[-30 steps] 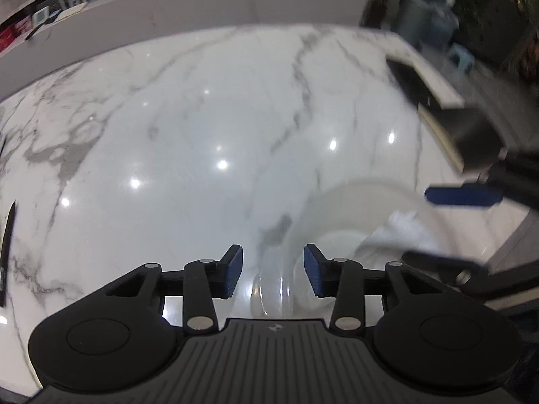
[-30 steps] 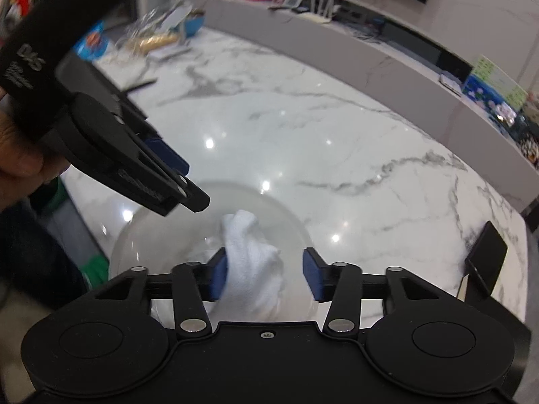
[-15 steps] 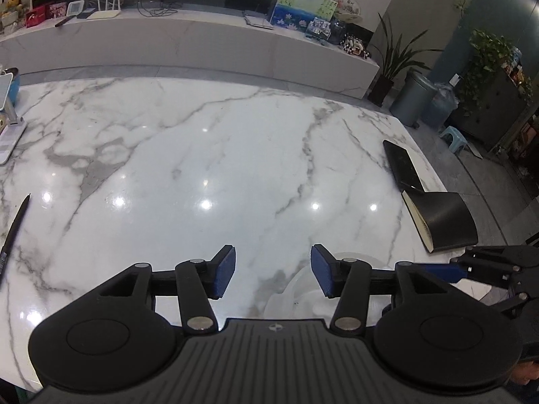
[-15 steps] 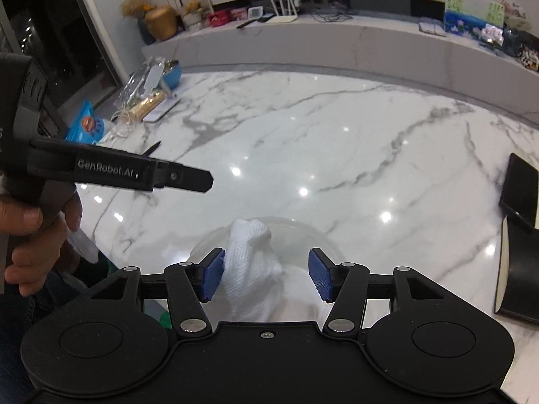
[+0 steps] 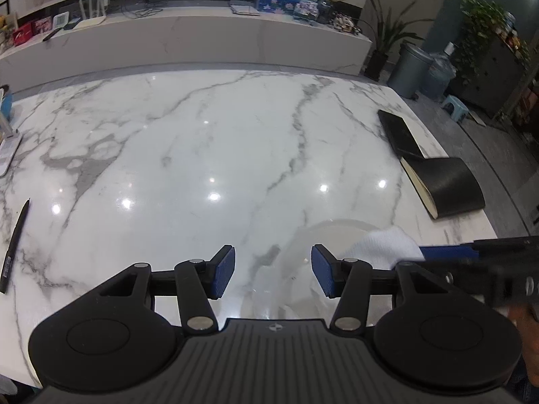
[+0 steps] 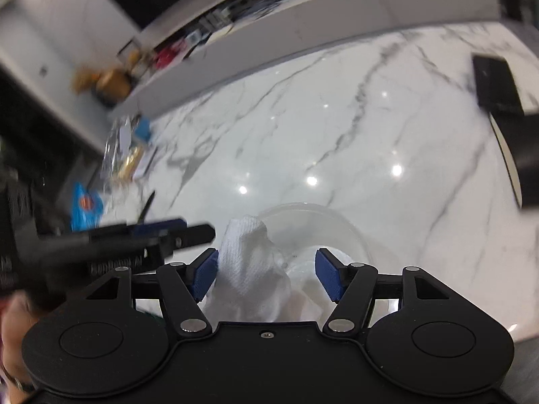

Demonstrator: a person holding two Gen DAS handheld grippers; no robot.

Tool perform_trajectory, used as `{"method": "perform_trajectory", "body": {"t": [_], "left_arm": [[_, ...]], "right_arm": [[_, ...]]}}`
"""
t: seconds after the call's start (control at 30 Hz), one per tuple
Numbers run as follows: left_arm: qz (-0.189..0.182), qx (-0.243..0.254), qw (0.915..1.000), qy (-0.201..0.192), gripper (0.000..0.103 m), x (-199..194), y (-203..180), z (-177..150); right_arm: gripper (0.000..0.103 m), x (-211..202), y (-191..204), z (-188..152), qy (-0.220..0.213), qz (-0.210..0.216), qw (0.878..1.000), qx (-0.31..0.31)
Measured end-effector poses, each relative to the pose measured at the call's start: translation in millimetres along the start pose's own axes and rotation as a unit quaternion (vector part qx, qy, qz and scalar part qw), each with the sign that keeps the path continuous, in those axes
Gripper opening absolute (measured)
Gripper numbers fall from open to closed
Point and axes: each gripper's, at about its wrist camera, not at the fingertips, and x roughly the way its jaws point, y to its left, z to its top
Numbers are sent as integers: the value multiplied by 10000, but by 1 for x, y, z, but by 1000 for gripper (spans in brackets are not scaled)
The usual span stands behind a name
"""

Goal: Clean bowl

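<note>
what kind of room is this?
Likely a home living or dining area: a large marble table, a long low media console carrying a router and pictures, and potted plants beside a bin.

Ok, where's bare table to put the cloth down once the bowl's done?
Free: the wide marble table middle, between the black pen at its left edge and the black notebooks at its right. Crowded: the near right corner, where the white cloth sits in the clear glass bowl, and the packets far left.

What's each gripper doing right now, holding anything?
Left gripper: open, empty, beside the clear bowl.
Right gripper: jaws opening, white cloth between them, not pressed by both pads.
</note>
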Motion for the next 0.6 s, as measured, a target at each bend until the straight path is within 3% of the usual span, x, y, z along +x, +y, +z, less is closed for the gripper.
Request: {"method": "perform_trajectory", "body": {"t": [0.33,0.6], "left_arm": [[-389,704,9968,-4,49,-5,-42,-21],[-614,845,9945,-124,48,-6,-51,-22]], "right_arm": [[62,2,12,-1,-241,-187,9995,-98],[62,3,20,-3,-231,-80,9995,-192]]}}
